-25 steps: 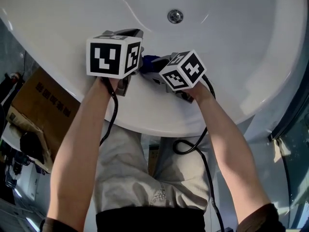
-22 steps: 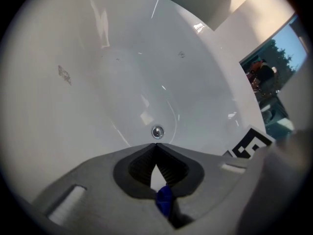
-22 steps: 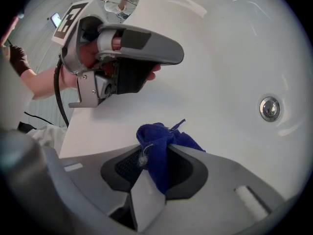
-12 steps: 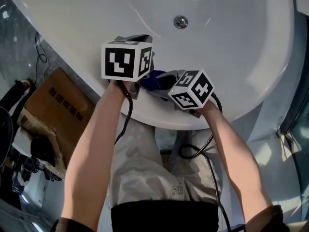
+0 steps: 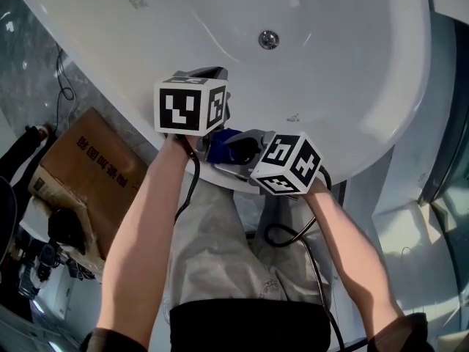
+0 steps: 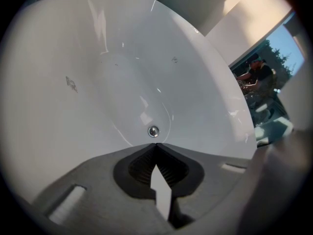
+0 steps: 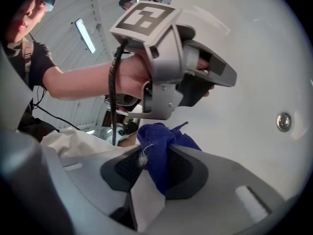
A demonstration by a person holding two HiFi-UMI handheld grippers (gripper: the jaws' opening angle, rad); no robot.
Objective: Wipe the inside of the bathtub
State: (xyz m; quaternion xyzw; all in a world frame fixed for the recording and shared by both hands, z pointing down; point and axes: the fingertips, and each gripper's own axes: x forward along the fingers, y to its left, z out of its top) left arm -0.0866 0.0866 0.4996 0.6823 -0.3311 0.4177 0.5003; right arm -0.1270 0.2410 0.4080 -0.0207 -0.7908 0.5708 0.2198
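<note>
The white bathtub (image 5: 344,64) fills the top of the head view, with its metal drain (image 5: 268,39) in the basin. A blue cloth (image 5: 222,144) is bunched between the two grippers at the tub's near rim. My right gripper (image 5: 233,152) is shut on the blue cloth (image 7: 164,151), which sticks out past the jaws. My left gripper (image 5: 209,75) is shut with nothing in it and points into the basin toward the drain (image 6: 153,130). The left gripper (image 7: 215,80) hangs just above the cloth in the right gripper view.
A brown cardboard box (image 5: 84,167) stands on the floor left of the tub, beside dark clutter (image 5: 62,229). A glass panel (image 5: 447,108) runs along the right. A black cable (image 5: 293,233) hangs from the right gripper past my legs.
Both grippers have drawn back toward the tub's near rim, the right one lower and nearer my body. The cloth stays in the right gripper.
</note>
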